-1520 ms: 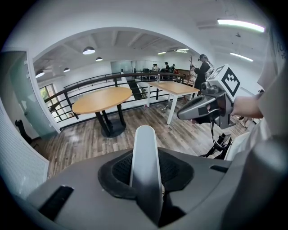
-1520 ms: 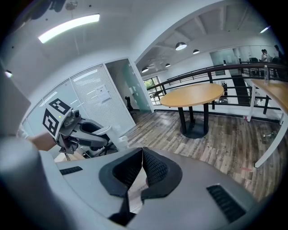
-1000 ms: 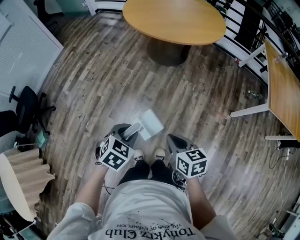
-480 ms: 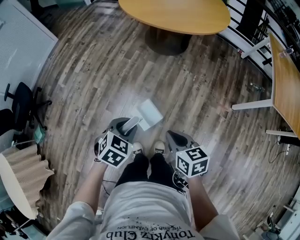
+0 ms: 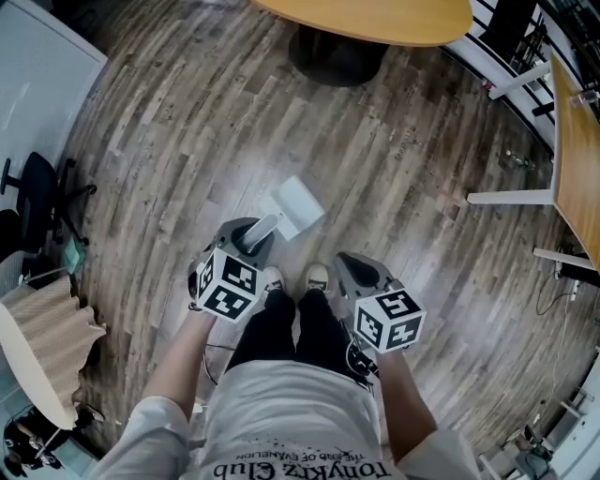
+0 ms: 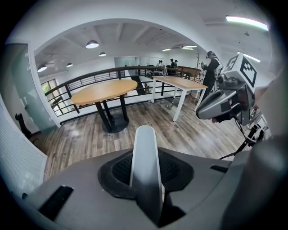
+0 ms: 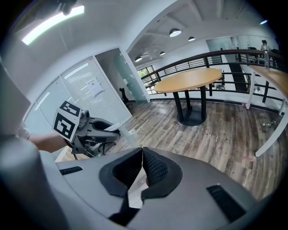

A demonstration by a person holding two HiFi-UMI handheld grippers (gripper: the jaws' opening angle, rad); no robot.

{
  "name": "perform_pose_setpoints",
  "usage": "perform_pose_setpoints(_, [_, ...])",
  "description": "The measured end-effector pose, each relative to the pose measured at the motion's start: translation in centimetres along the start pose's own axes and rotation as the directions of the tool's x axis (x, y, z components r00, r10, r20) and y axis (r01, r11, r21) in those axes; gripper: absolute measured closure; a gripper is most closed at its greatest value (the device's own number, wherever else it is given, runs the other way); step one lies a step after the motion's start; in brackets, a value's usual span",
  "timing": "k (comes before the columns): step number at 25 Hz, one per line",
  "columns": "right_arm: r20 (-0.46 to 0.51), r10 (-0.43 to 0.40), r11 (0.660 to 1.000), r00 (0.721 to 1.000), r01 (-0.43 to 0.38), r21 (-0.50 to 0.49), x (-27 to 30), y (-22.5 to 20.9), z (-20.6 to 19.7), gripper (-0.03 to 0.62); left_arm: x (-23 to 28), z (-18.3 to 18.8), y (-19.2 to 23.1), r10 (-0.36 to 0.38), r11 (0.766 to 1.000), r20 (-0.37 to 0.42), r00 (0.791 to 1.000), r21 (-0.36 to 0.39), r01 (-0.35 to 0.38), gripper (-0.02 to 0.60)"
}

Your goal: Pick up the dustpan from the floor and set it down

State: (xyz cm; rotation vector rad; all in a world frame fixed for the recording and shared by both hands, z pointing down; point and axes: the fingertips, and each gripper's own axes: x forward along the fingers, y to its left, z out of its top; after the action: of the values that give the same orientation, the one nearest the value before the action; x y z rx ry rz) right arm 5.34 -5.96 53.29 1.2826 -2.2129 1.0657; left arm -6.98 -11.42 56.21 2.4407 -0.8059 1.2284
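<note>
Dustpan, white, hung over the wood-plank floor just ahead of the person's shoes, its pan on the far side and its handle running back toward the person. The left gripper held it by that handle: in the left gripper view the dark ribbed pads pressed on either side of the pale shaft, which stood up between them. Whether the pan's far edge touched the floor could not be told. The right gripper was beside it on the right, a little apart, its jaws closed narrow with the pads meeting at their tips and nothing between them. Each gripper bore a cube of black-and-white square markers, patterns without letters. The only readable writing was on the person's pale shirt, seen upside down in the head view: "TonyKrz Club", with a smaller line too fine to read. A round wooden table stood far ahead, and a black office chair at the left.
</note>
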Motion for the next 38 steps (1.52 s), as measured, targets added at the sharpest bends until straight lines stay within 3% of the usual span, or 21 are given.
perform_pose_setpoints(20, [-0.031, -0.02, 0.998, 0.999, 0.022, 0.066, 0.4, -3.0, -1.9, 0.569, 6.6, -0.9, 0.8, 0.015, 1.0, 0.0, 1.0, -0.02, -0.015, 0.465])
perform_pose_setpoints(38, [-0.032, -0.022, 0.997, 0.999, 0.024, 0.069, 0.5, -3.4, -2.1, 0.569, 8.7, -1.9, 1.7, 0.017, 0.997, -0.017, 1.0, -0.081, -0.018, 0.465])
